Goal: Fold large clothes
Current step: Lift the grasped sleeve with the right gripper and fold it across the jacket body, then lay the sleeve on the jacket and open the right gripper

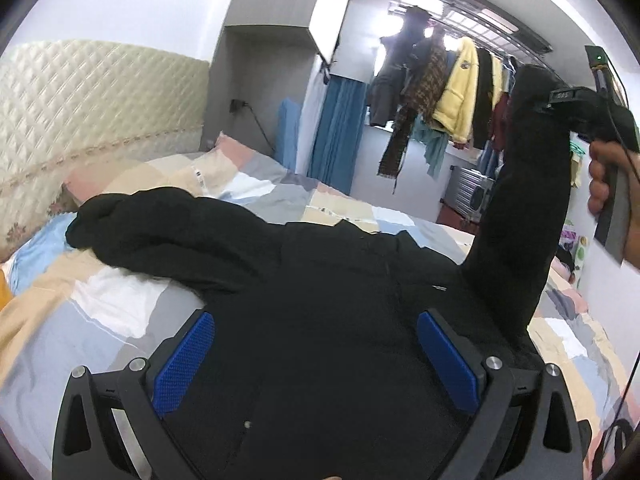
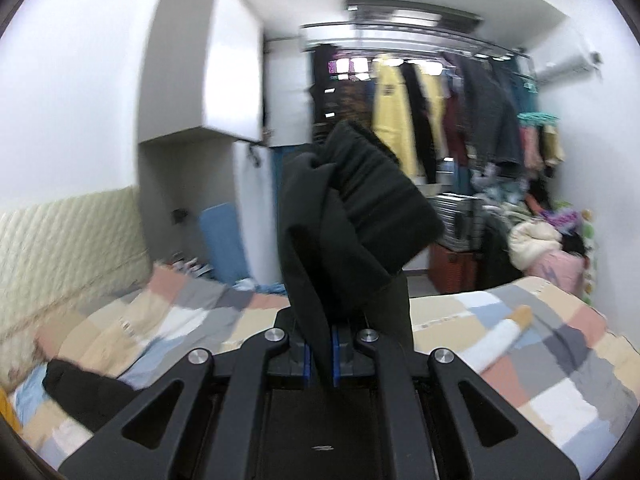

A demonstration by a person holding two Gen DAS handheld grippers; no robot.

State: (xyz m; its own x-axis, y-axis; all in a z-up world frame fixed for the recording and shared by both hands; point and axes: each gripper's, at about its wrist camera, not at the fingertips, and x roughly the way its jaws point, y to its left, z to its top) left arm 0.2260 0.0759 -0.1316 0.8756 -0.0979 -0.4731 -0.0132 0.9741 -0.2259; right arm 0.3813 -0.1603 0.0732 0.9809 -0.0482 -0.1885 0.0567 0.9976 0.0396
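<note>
One black sweater (image 1: pixel 328 300) spread on the bed (image 1: pixel 100 320). Right tool (image 2: pixel 319 354) clamped on a sleeve (image 1: pixel 516 216), lifting it high (likely to fold inward). Left tool (image 1: pixel 316 356) wide apart, low over the middle.

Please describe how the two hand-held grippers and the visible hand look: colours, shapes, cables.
The left gripper has a black frame with triangular cut-outs, silver round bolts and blue textured pads. The right gripper has the same black frame and thin blue pads; a green light and thin black cable show near its handle. The bare right hand shows no sleeve.
</note>
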